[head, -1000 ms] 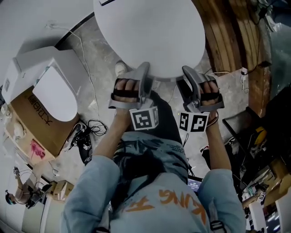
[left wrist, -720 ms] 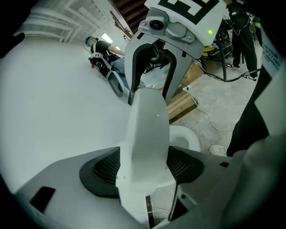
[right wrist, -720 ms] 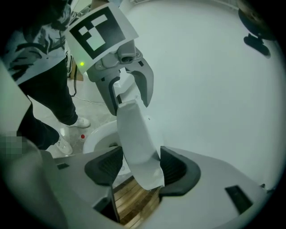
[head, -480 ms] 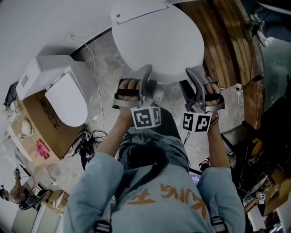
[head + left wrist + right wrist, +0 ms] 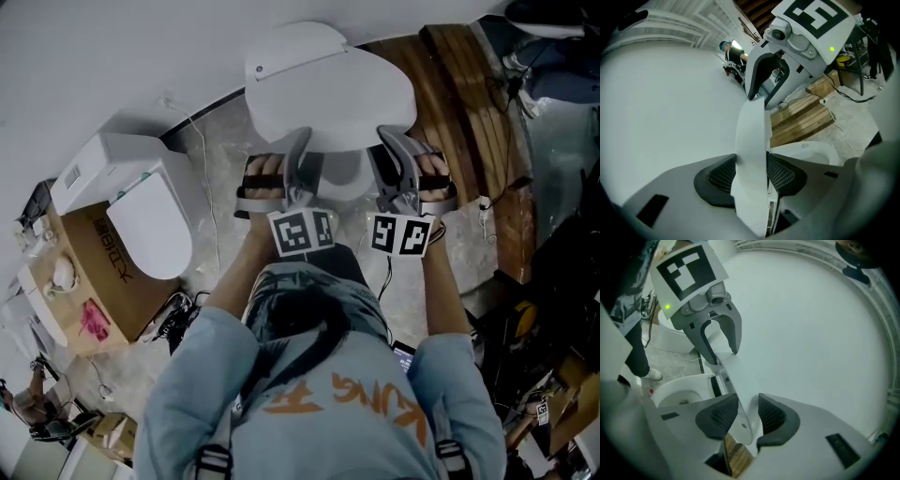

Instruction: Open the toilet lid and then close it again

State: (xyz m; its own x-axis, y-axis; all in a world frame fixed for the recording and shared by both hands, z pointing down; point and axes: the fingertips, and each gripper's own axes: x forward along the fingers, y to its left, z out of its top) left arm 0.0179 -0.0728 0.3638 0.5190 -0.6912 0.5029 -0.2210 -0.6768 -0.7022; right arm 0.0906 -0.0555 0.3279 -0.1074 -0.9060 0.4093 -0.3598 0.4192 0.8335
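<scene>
The white toilet lid (image 5: pixel 330 86) is tilted up off the bowl (image 5: pixel 343 175), which shows beneath it between my hands. My left gripper (image 5: pixel 298 157) and right gripper (image 5: pixel 394 155) hold its front edge, one at each side. In the left gripper view the lid's edge (image 5: pixel 751 136) stands upright between the dark pads of the left gripper (image 5: pixel 751 176), whose jaws are closing on it. In the right gripper view the right gripper (image 5: pixel 747 416) has the thin lid edge (image 5: pixel 739 373) between its pads, jaws closing too. The seat ring (image 5: pixel 679 391) lies below.
A second white toilet (image 5: pixel 141 206) rests on a cardboard box (image 5: pixel 82 277) at the left. Cables (image 5: pixel 178 305) trail on the stone floor beside my legs. Wooden planks (image 5: pixel 459 84) lie to the right of the bowl. A white wall rises behind.
Both grippers have risen together with the lid's front edge, and the lid now stands more steeply tilted. The bowl opening has come into sight beneath it.
</scene>
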